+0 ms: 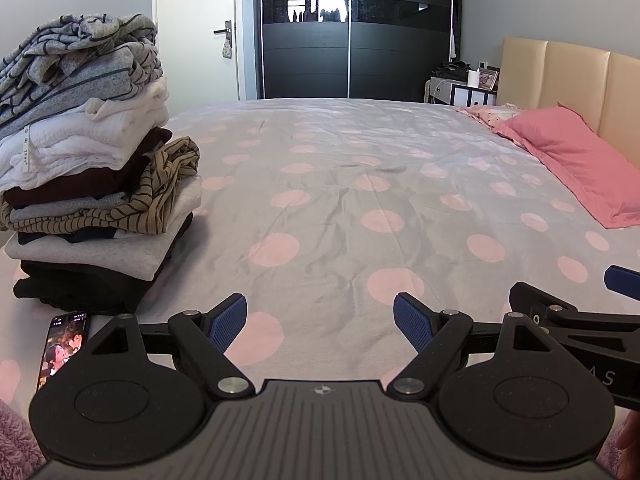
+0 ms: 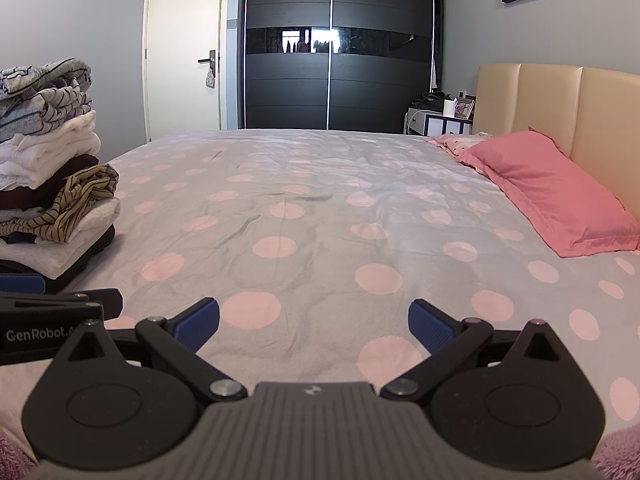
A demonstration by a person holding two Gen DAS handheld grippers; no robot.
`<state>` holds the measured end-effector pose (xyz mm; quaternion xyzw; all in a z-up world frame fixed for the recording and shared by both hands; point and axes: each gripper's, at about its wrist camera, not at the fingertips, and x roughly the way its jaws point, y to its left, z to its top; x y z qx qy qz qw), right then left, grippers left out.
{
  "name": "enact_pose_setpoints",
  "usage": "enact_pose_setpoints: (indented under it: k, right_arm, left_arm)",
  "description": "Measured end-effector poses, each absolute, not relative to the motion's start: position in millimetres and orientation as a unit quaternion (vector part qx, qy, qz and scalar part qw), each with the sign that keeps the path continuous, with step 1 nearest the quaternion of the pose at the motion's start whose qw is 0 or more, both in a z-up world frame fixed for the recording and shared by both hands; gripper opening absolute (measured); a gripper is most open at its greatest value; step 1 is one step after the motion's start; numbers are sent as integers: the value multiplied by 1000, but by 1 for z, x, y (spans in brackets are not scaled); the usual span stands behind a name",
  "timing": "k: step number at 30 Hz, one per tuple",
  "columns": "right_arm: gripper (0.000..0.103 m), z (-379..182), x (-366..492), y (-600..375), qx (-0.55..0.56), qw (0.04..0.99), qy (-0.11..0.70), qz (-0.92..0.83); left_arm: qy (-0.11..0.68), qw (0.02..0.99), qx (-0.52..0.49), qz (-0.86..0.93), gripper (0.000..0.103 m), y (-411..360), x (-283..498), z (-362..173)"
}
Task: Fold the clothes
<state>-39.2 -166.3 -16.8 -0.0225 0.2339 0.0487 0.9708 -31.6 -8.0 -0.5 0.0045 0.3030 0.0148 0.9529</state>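
Note:
A tall pile of clothes (image 1: 88, 184) stands at the left of the bed: grey striped pieces on top, then white, dark maroon, tan striped, light grey and black ones. It also shows in the right wrist view (image 2: 52, 184). My left gripper (image 1: 320, 320) is open and empty, low over the grey bedspread with pink dots (image 1: 340, 208). My right gripper (image 2: 314, 326) is open and empty, beside the left one over the same bedspread (image 2: 320, 220). Part of the right gripper shows at the right edge of the left wrist view (image 1: 580, 316). No garment lies between the fingers.
A phone (image 1: 64, 344) with a lit screen lies on the bed in front of the pile. A pink pillow (image 1: 580, 164) lies at the right by the beige headboard (image 1: 568, 76). A dark wardrobe (image 1: 352, 28), a white door and a nightstand (image 1: 460, 90) stand beyond the bed.

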Motion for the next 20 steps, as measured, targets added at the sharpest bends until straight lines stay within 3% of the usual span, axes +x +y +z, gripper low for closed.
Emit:
enact_pose_setpoints:
  k: [20]
  right_arm:
    - [102, -17, -41, -164, -22, 971, 234, 48]
  left_arm:
    - [295, 955, 9, 13, 80, -5, -32, 2]
